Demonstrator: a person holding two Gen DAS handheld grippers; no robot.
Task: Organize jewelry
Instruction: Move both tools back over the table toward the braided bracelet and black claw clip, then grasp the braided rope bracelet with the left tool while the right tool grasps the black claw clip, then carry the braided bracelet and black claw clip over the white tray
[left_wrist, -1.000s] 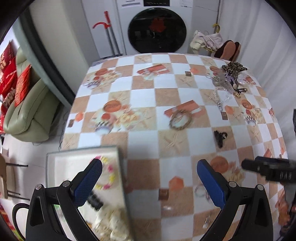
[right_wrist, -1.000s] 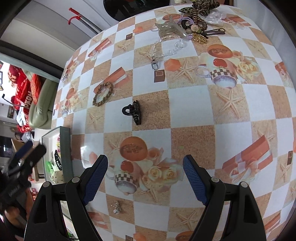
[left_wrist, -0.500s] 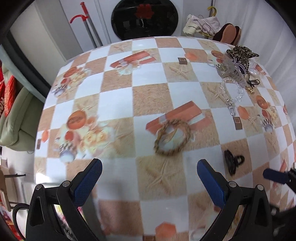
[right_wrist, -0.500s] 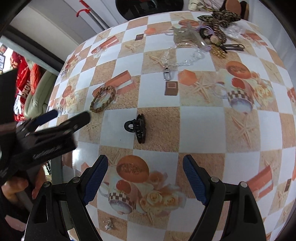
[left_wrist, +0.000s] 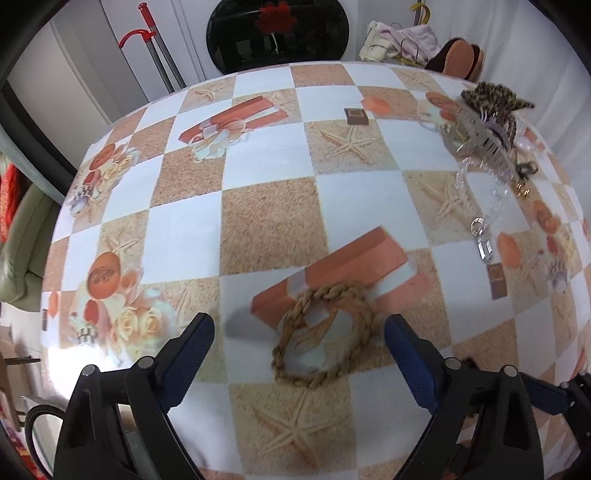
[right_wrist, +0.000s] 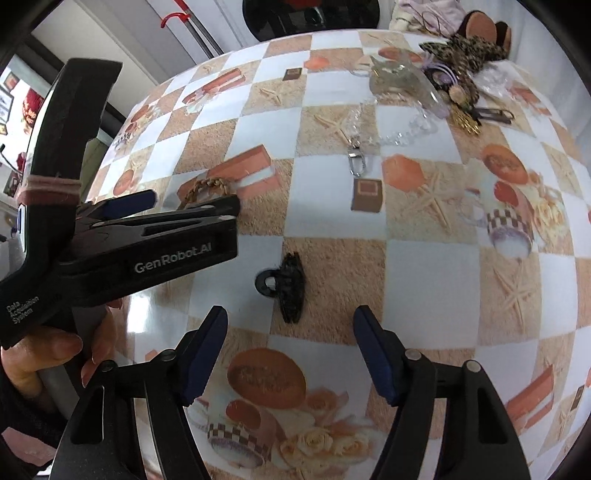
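A braided rope bracelet (left_wrist: 325, 334) lies flat on the checkered tablecloth. My left gripper (left_wrist: 299, 345) is open, its two blue pads on either side of the bracelet and low over it. In the right wrist view the bracelet (right_wrist: 207, 186) shows partly behind the left gripper (right_wrist: 184, 206). A black hair claw clip (right_wrist: 286, 290) lies just ahead of my right gripper (right_wrist: 291, 347), which is open and empty.
A clear bead chain with a clasp (right_wrist: 384, 138), a clear hair claw (right_wrist: 400, 79), a leopard bow (right_wrist: 465, 51) and other hair pieces lie at the far right of the table (left_wrist: 269, 225). A washing machine door (left_wrist: 277, 33) stands beyond the table's far edge.
My left gripper has moved from the tray at the left edge across the table to the rope bracelet. My right gripper has closed in on the black claw clip.
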